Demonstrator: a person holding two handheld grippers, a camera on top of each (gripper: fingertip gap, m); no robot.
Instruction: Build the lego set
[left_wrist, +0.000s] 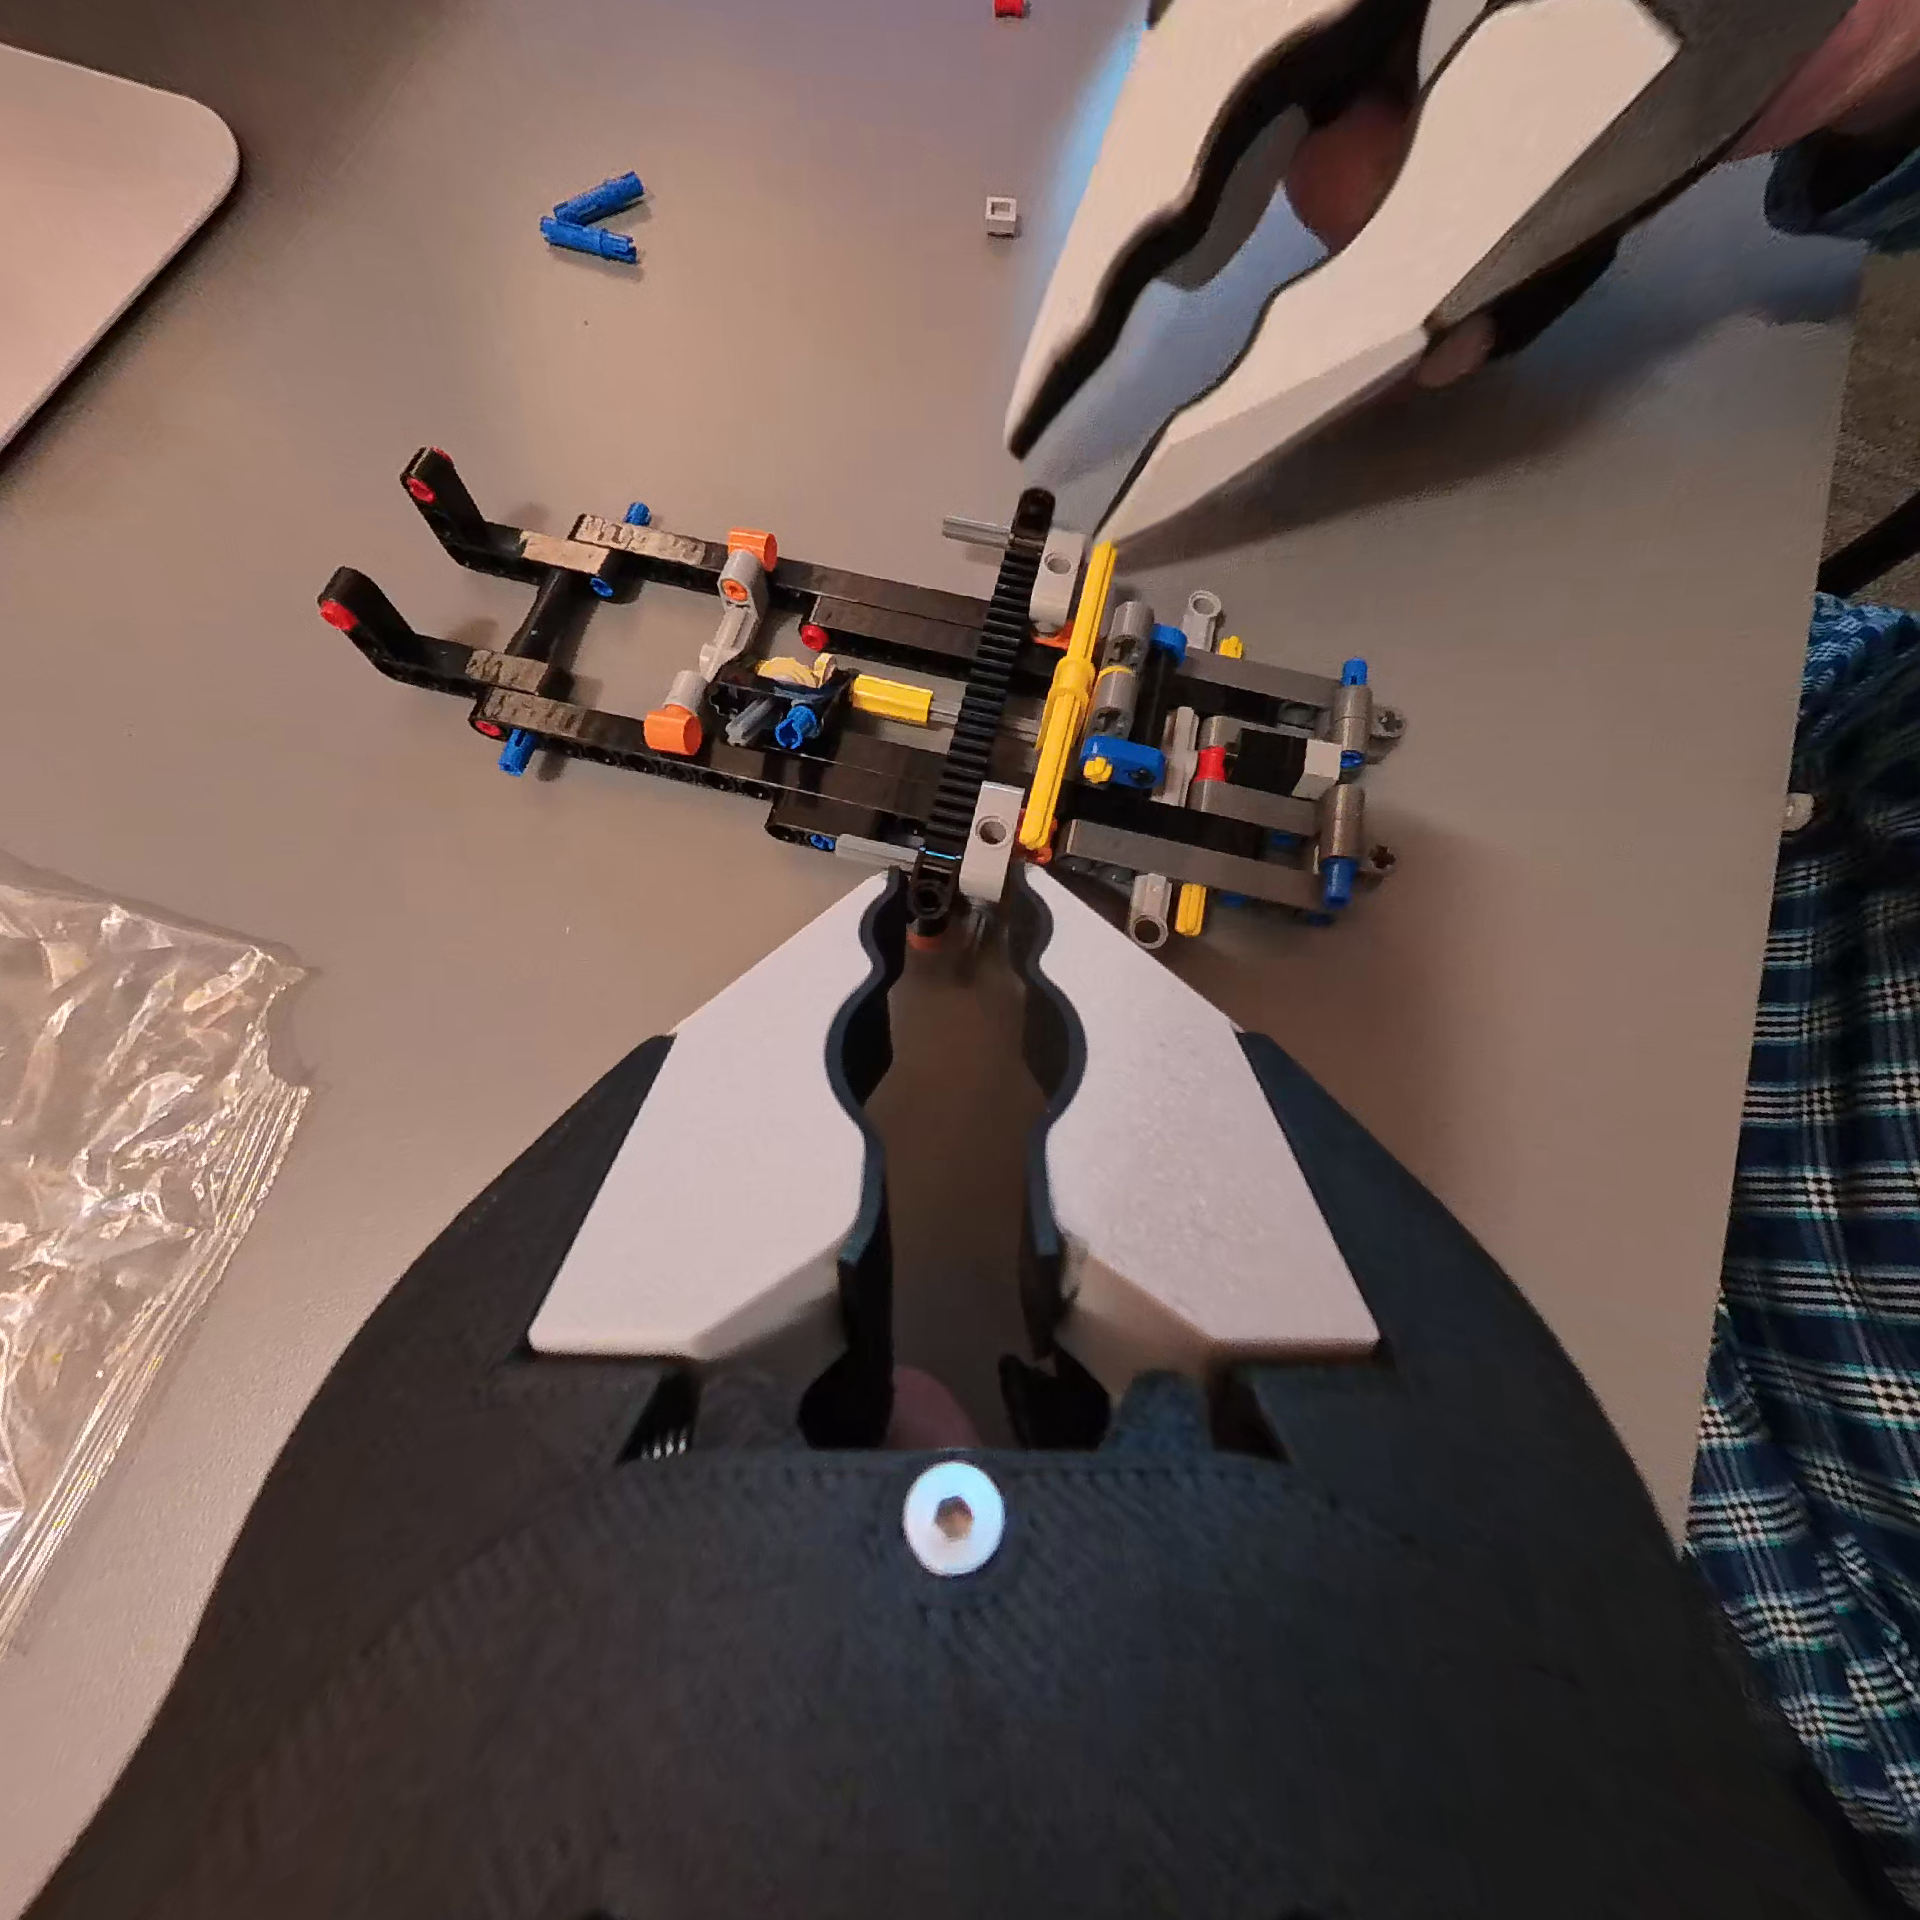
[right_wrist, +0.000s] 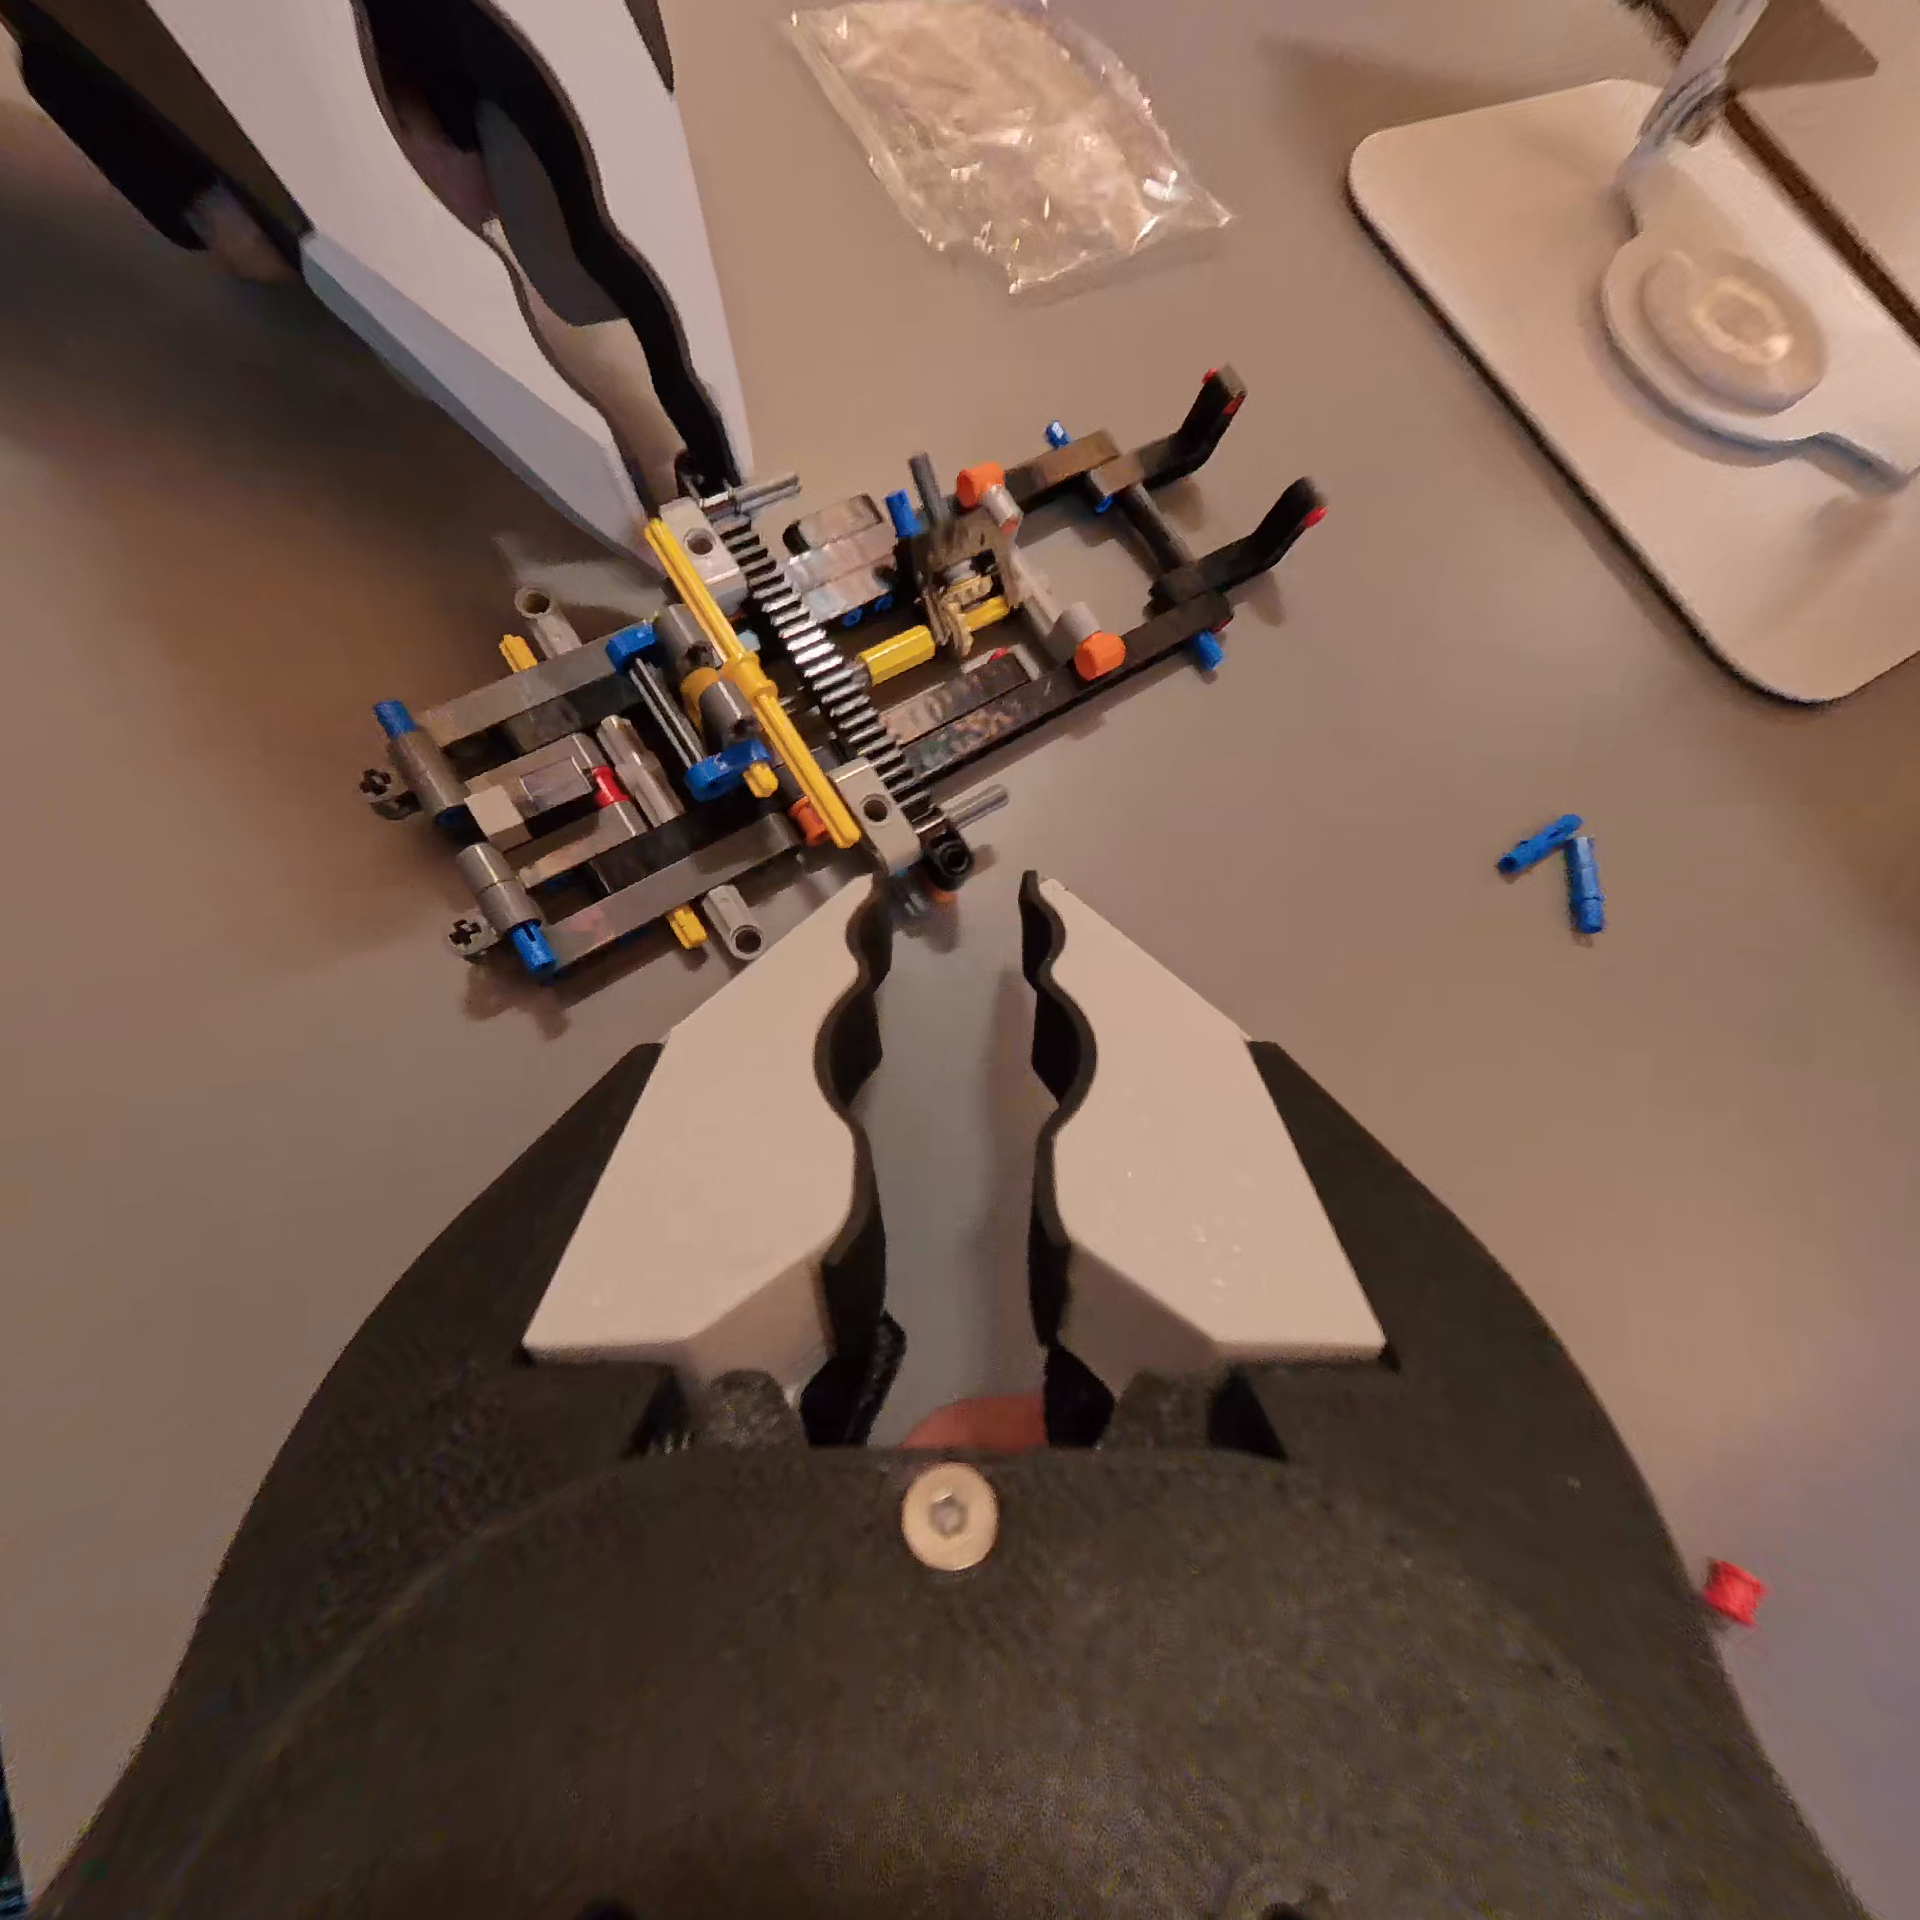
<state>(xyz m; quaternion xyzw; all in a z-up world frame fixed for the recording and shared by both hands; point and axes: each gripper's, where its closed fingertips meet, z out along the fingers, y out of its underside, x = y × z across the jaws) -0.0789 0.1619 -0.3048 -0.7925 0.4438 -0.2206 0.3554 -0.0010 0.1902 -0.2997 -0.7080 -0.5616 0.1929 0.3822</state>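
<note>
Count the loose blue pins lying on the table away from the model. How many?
2. One blue pin and a second blue pin lie together in a V beside the lego model. Others may be hidden.

We seem to be at an office desk: a plain grey worktop (right_wrist: 1351, 1143), a flat white monitor-stand base (right_wrist: 1538, 343) at the upper right of the right wrist view, and carpet-like flooring past the worktop's edge at the right of the left wrist view.

Opposed close views sharing chassis (left_wrist: 883, 717).
</note>
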